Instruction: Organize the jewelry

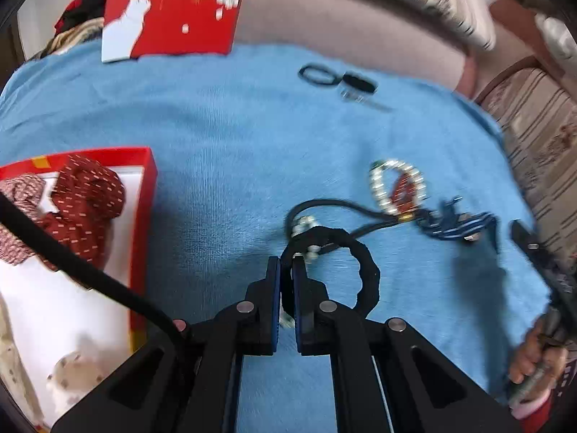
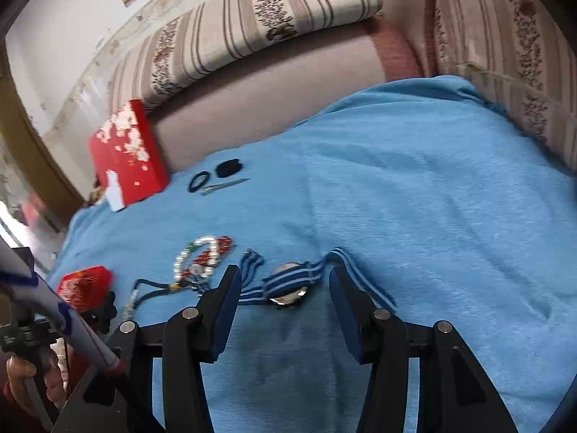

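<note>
1. Left wrist view: left gripper (image 1: 286, 265) pinched together on a black fuzzy hair ring (image 1: 355, 270), with the ring's edge squeezed between the two blue pads.
2. Rest of the ring looping out to the right, over the blue blanket (image 1: 223, 151).
3. Just behind the ring, a black cord necklace (image 1: 335, 204) with small silver beads, lying on the blanket.
4. Further right, a pearl bracelet (image 1: 396, 187) lying with some red beads, and beside it a blue striped band (image 1: 458, 225), blurry here.
5. Far back, a thin black hair tie (image 1: 319, 74) next to a dark clip, too blurry to tell more.
6. On the left, an open red box (image 1: 146, 202) holding red patterned cloth (image 1: 84, 198). Red box lid (image 1: 173, 7) standing at the far edge of the blanket.
7. Right wrist view: right gripper (image 2: 285, 288) with its two pads wide apart, holding nothing.
8. Straight ahead between the pads, a watch with a blue striped strap (image 2: 288, 285), flat on the blanket.
9. To the left, the pearl bracelet (image 2: 194, 256) and the black cord necklace (image 2: 151, 294), near each other.
10. Far back, the black hair tie (image 2: 199, 181), a black fuzzy lump and a thin silver thing beside the red lid (image 2: 124, 155).
</note>
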